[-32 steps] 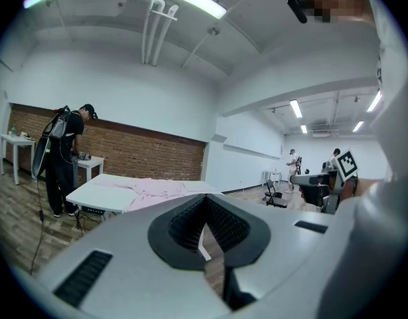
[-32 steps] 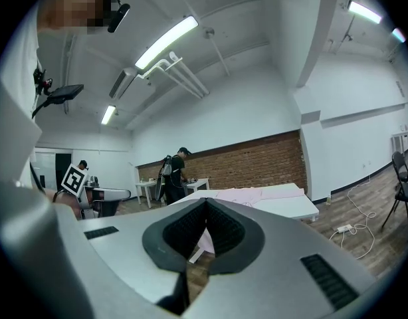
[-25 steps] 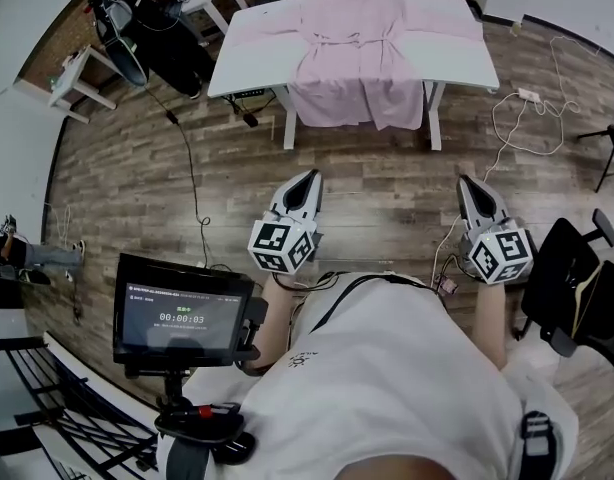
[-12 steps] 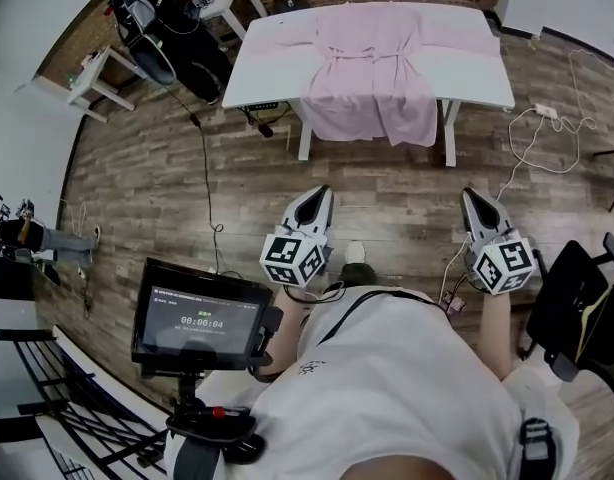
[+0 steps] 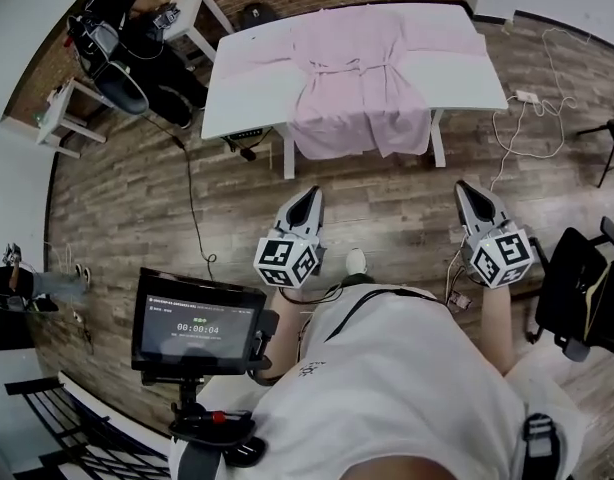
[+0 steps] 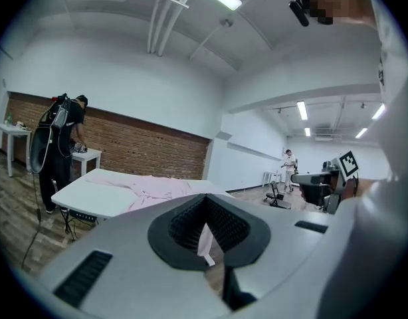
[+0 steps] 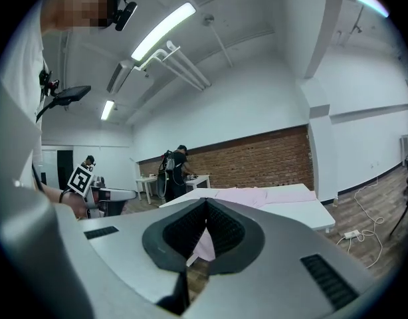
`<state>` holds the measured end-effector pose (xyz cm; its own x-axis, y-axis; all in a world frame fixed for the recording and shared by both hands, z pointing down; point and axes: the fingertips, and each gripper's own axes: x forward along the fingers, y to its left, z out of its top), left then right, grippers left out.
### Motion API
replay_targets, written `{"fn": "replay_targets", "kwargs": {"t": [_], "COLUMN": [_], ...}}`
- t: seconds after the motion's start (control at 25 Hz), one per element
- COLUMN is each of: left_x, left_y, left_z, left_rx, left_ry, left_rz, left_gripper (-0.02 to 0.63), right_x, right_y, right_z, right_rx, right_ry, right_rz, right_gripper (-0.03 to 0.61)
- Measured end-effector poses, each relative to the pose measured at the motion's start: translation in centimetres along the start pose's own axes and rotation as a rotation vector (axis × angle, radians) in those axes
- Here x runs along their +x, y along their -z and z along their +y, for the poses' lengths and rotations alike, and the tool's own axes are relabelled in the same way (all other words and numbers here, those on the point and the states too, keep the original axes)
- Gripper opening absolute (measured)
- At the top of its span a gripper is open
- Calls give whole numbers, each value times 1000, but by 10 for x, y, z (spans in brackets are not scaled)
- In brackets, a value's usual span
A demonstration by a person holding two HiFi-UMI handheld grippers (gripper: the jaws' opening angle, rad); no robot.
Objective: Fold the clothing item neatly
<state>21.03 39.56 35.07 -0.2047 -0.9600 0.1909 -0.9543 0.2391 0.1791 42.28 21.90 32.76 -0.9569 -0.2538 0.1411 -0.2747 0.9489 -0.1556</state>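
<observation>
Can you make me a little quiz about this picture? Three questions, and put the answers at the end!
1. True or false: the left gripper is holding the pink robe.
2. Where does the robe lie? A: on the floor. B: on the white table, with its bottom hanging over the near edge. C: on a chair.
3. Are the jaws of the right gripper open or shut?
Key: 1 false: the left gripper is shut on nothing, well short of the table. 2 B. 3 shut, with nothing between them.
</observation>
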Motion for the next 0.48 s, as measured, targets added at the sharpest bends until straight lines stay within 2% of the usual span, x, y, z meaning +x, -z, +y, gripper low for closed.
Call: {"fn": "replay_targets", "kwargs": {"t": [0.48], "left_x": [51], "left_y": [-15], "left_z": [101], "left_rx": [-4], "left_ry": [104], "left_rz": [21], "left_gripper": [2], "right_x": [93], "right_y": [-8], "right_z": [29], "right_rx": [-33], "right_ry": [107], "right_rz": [14], "right_gripper": [3]}}
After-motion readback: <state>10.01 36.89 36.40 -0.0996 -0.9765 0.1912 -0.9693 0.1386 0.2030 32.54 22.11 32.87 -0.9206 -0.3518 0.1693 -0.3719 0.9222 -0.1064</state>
